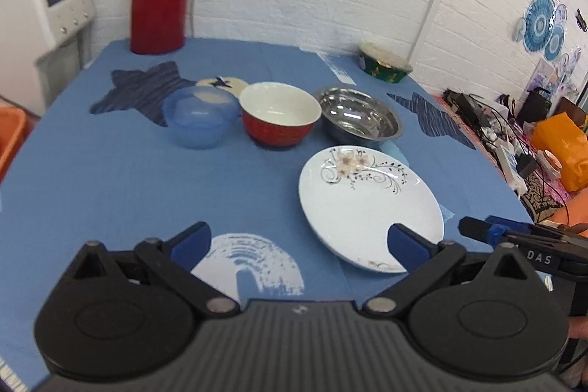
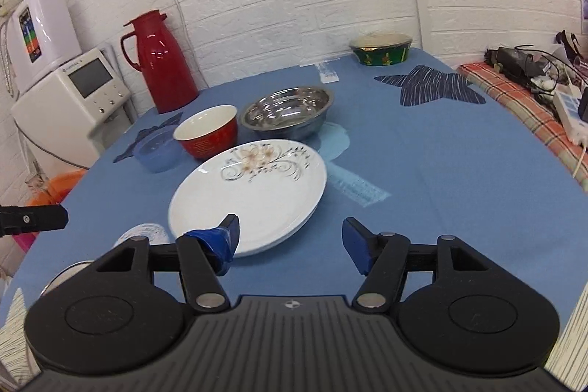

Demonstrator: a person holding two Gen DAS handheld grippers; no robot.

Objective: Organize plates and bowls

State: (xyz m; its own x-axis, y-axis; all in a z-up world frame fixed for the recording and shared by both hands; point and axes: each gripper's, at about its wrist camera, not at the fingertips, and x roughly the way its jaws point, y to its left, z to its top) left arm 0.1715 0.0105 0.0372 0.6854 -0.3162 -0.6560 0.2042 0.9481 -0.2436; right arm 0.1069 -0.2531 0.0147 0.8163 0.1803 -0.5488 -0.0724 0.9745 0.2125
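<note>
White floral plate (image 2: pixel 250 193) sits at our 12 o'clock, near rim partly hidden by left gripper (image 1: pixel 299 247) and right gripper (image 2: pixel 290 241), both spread wide, bare cloth at 3 o'clock.

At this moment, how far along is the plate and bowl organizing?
Nothing looks stacked yet. The blue bowl, red bowl and steel bowl sit separately in a row, with the floral plate alone in front. Both the left gripper and right gripper are open and empty near the plate's near edge. All the gathering remains.
</note>
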